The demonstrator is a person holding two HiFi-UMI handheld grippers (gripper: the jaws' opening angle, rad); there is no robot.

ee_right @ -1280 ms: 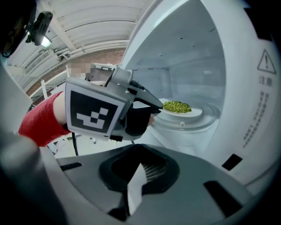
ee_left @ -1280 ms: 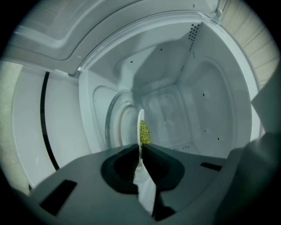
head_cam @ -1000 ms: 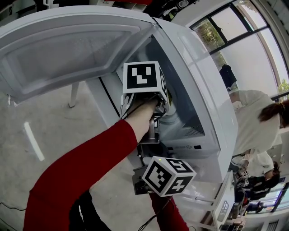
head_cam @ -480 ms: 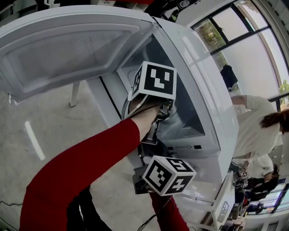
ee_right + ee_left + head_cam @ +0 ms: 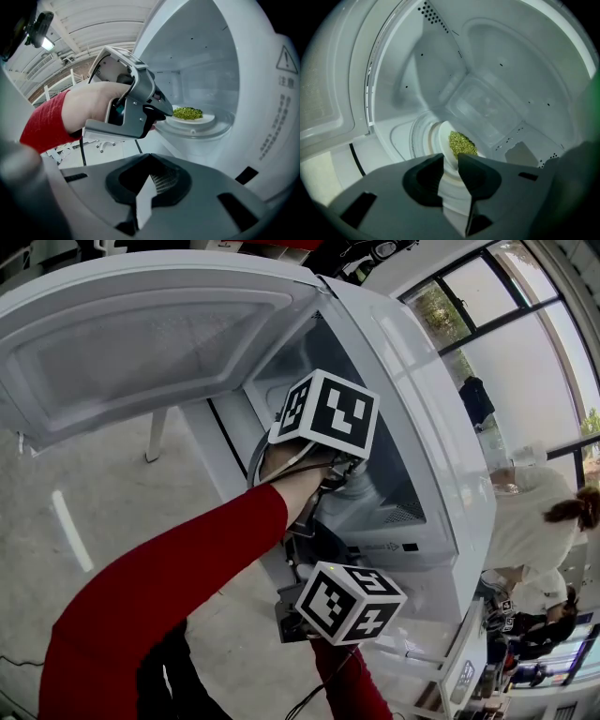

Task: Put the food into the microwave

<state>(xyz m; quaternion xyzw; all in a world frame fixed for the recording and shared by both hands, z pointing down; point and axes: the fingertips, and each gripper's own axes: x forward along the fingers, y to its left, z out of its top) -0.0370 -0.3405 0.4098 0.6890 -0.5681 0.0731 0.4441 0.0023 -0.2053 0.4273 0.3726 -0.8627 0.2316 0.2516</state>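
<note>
A white plate (image 5: 444, 140) with a heap of green food (image 5: 462, 143) rests on the glass turntable (image 5: 206, 127) inside the white microwave (image 5: 427, 437). My left gripper (image 5: 450, 161) reaches into the cavity. Its jaws are opening, and the plate's near rim lies in the gap between them without being pinched. The right gripper view shows the left gripper (image 5: 168, 111) at the plate's (image 5: 190, 118) left edge, with the food (image 5: 187, 112) just past it. My right gripper (image 5: 149, 157) stays outside, below the opening, with its jaws shut and nothing in them. Its marker cube (image 5: 352, 604) shows in the head view.
The microwave door (image 5: 141, 343) stands swung wide open to the left. Bare cavity walls (image 5: 497, 65) surround the plate. A person in white (image 5: 520, 521) stands at the right by the windows. Grey floor (image 5: 94, 512) lies under the door.
My left gripper's marker cube has rolled clockwise and shifted slightly right, deeper toward the cavity. The right gripper has stayed still. The person at the right has moved a little.
</note>
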